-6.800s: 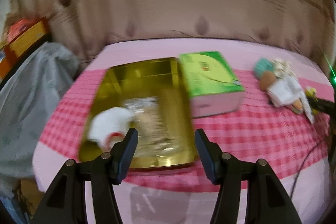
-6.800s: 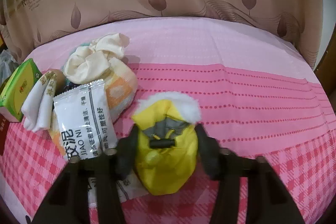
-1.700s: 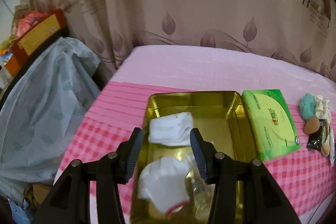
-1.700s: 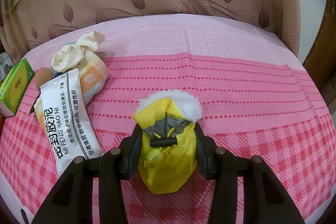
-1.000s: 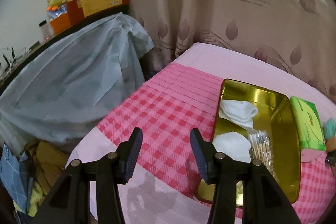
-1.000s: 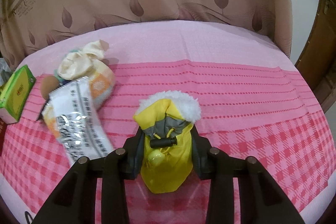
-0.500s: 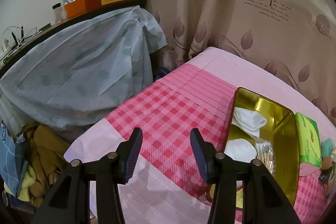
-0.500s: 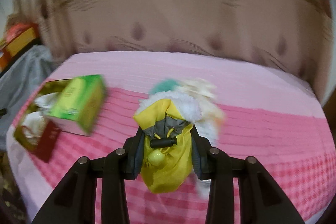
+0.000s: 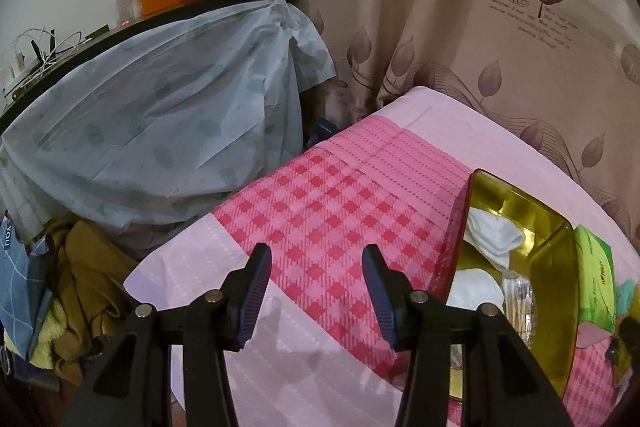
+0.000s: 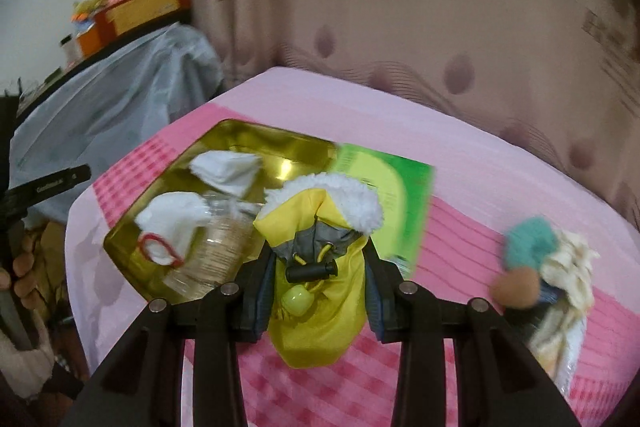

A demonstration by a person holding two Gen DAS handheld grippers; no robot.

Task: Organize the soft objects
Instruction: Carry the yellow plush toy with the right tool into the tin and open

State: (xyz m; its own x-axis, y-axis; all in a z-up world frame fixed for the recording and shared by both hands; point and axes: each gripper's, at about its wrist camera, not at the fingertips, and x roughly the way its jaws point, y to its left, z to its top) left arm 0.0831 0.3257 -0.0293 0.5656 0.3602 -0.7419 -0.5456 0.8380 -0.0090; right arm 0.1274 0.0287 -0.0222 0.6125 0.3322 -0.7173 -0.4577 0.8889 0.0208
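My right gripper [image 10: 318, 283] is shut on a small yellow jacket [image 10: 320, 315] with a white fleece collar, held above the table near the gold tin tray [image 10: 280, 147]. In the tray lie two white folded cloths [image 10: 224, 167] and a clear packet of swabs [image 10: 220, 243]. In the left wrist view the same gold tin tray [image 9: 558, 307] sits at the right with white cloths [image 9: 494, 235] inside. My left gripper [image 9: 316, 295] stands open over the pink checked tablecloth [image 9: 340, 211], left of the tray, with nothing between its fingers.
A green box [image 10: 388, 195] lies beside the tray. A teal puff [image 10: 530, 239], a brown sponge [image 10: 516, 287] and a cream cloth [image 10: 572, 267] lie at the right. A covered shelf [image 9: 160, 123] and piled clothes [image 9: 76, 299] stand off the table's left. A person's hand [image 10: 18, 267] shows far left.
My right gripper has swung left with the yellow jacket, from beside the white sachet to just in front of the gold tray. The left gripper drifted slightly left and rolled, staying open.
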